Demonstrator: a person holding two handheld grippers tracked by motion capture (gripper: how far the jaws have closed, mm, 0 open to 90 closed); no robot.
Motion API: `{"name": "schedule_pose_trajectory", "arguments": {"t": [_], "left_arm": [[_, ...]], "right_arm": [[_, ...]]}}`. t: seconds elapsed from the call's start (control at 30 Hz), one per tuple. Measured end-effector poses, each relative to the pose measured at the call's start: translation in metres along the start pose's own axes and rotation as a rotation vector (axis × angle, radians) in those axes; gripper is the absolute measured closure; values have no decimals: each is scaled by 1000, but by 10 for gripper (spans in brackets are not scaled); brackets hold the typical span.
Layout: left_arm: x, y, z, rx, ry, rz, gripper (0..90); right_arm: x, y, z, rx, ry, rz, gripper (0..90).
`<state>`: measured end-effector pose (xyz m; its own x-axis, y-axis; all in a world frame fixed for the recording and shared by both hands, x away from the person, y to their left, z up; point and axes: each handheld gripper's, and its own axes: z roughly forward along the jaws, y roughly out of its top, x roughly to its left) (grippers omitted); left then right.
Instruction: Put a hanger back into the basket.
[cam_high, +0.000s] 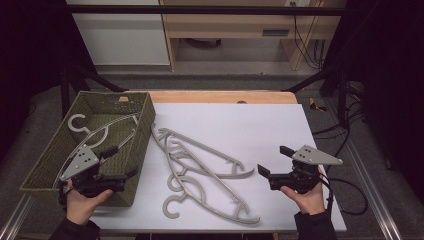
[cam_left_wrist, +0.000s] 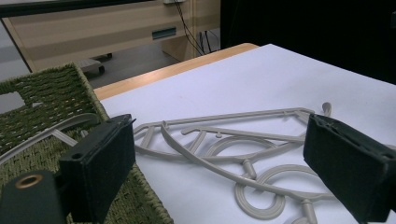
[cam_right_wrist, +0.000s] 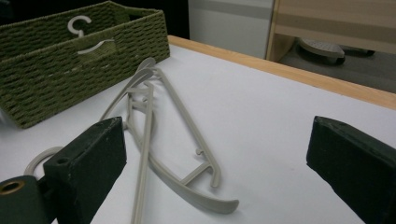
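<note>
The left gripper (cam_high: 119, 161) hangs over the basket's (cam_high: 142, 131) near corner, jaws apart and empty; the right gripper (cam_high: 275, 161) is likewise open. Between them the hangers (cam_high: 200, 167) lie interlocked, so lifting one likely drags another.

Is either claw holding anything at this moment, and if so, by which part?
Nothing is held. The left claw stands open over the basket's near corner, and the right claw is open above the table, both clear of the hangers.

A woven basket (cam_high: 142, 107) sits on the table's (cam_high: 260, 125) left side, one hanger (cam_high: 97, 135) inside it. Two more hangers (cam_high: 210, 172) lie overlapped on the table, just right of the basket.
</note>
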<state>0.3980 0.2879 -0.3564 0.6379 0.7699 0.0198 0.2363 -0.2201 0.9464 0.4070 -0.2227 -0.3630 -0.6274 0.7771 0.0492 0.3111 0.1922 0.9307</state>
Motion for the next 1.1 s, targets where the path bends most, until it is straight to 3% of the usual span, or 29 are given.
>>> {"name": "schedule_pose_trajectory", "arguments": {"t": [0.23,0.47,0.53,0.57,0.7,0.87,0.93,0.97,1.1], "left_arm": [[-3,-2,5,19,-13,10,87],[-5,-5,9,40,-21,15,85],[-5,-6,11,46,-24,13,85],[-5,-6,11,47,-26,11,85],[-5,-6,11,51,-24,13,85],[-5,-7,12,58,-22,15,85],[-5,-7,12,57,-21,16,85],[-4,-7,12,57,-20,15,85],[-4,-6,11,56,-21,15,85]], "right_arm": [[17,3,11,62,32,-27,62],[44,4,31,161,79,-54,97],[52,3,38,195,93,-72,113],[59,2,45,237,101,-87,122],[71,0,55,282,128,-100,146],[94,-8,73,395,162,-166,206],[97,-10,76,407,168,-179,218],[102,-14,82,434,195,-199,244],[111,-19,90,479,217,-198,277]]}}
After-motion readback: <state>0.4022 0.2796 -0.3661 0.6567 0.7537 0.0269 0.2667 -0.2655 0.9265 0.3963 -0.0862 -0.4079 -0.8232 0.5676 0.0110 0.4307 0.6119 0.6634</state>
